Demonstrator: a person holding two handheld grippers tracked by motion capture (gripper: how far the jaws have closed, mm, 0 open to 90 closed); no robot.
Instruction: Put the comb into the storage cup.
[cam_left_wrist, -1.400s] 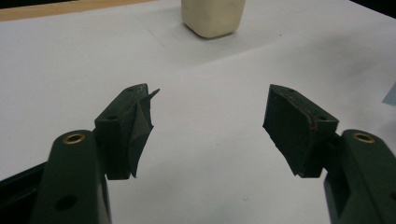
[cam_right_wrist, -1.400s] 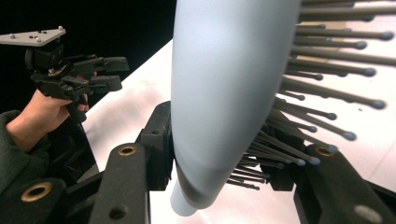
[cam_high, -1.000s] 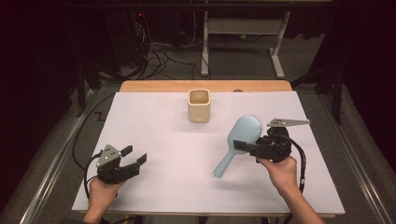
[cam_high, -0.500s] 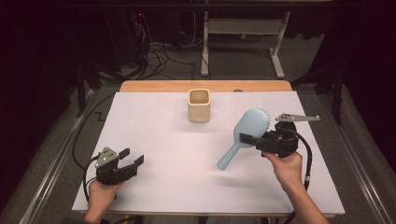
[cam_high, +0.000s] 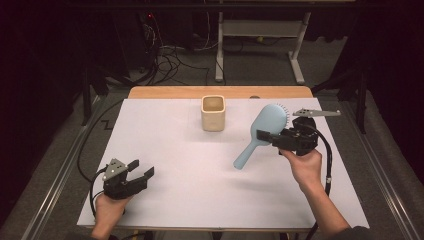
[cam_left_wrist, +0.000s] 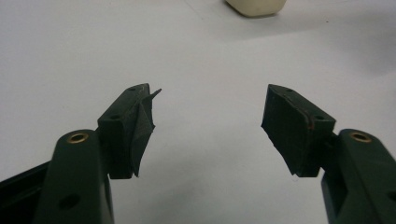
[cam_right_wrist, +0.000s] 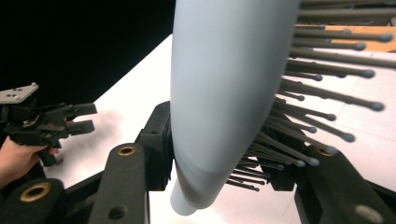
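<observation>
We see the blue hairbrush (cam_high: 262, 132) held off the table's right half, clamped at its head by the right gripper (cam_high: 266, 136); its handle points to 7 o'clock. Bristle side mostly hidden from above. The left gripper (cam_high: 141, 169), at 7 o'clock on the table, gapes empty.

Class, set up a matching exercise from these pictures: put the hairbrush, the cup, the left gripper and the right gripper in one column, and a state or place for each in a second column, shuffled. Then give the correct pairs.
Column one:
1. hairbrush
2. cup
3. left gripper
4. right gripper

Column two:
A. jaws open, nothing between them
B. stands upright near the far edge of the white table
C. light blue, held up off the table
D. jaws shut on the brush, just below its head

Pairs: 1-C, 2-B, 3-A, 4-D
</observation>
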